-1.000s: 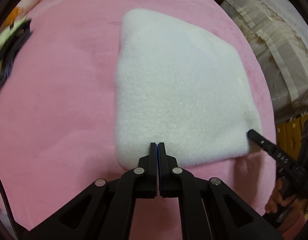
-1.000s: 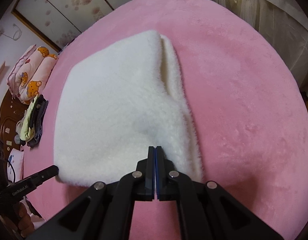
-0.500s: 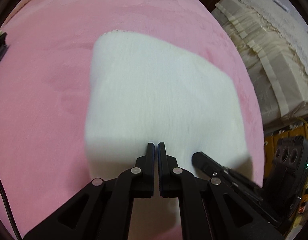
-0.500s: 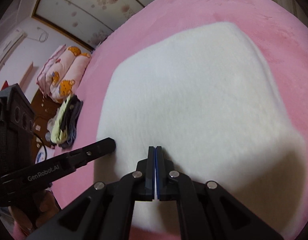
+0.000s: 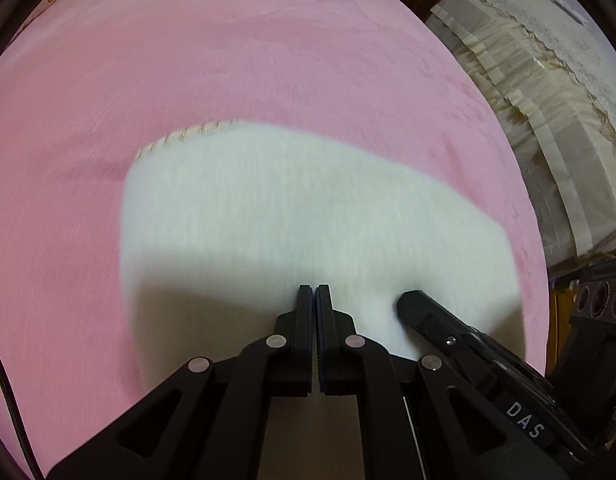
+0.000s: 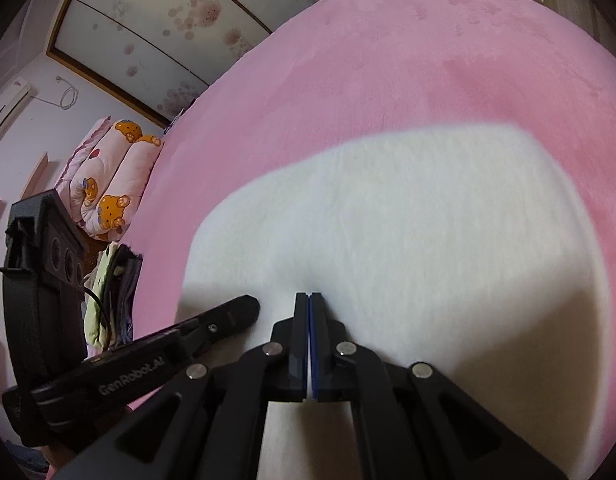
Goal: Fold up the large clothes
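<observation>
White fleece garment pinched at its near edge, clamped in left gripper and right gripper, both angled down, side by side over pink bed.

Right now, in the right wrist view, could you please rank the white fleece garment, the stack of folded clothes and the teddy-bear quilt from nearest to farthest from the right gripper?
1. White fleece garment, directly at the right gripper.
2. Stack of folded clothes, left, off the pink bedspread.
3. Teddy-bear quilt, farther up-left.
</observation>
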Available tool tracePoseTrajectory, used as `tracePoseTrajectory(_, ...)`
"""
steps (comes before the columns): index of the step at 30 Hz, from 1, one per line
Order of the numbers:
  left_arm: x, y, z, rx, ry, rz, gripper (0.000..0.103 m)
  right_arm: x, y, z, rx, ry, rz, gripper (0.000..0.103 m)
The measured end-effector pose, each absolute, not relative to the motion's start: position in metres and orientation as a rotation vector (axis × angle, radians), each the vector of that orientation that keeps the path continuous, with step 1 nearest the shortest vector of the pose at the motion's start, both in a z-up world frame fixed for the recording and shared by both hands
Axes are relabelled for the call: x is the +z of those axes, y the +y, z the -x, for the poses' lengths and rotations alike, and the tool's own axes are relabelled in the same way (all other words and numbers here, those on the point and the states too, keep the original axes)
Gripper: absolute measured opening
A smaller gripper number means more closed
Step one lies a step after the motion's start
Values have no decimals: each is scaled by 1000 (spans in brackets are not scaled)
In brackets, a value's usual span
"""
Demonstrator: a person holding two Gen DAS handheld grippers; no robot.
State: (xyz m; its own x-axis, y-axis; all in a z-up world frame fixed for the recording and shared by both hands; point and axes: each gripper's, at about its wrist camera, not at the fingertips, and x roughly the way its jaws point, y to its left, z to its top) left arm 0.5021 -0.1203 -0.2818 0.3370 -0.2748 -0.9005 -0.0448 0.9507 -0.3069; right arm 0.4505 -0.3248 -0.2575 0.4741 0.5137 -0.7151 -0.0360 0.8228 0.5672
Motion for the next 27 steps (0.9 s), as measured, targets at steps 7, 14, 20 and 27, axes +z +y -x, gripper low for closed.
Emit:
tracePoseTrajectory(7,-289,-95,-520,-163,1189,407,1,-260,-326,-480,323,1009,-511,0)
tracePoseTrajectory(14,-278,-74,-527,-124,1178,425,1,-249,-380,-473,129,953,-615,0)
tracePoseTrajectory(20,-269,-78,-527,-71,1159,357,1,-248,-435,-459,-23,969,-672,0)
tracePoseTrajectory(27,-240,-83,-506,28,1099,283,4,-240,-480,-422,-214,1015,-745,0)
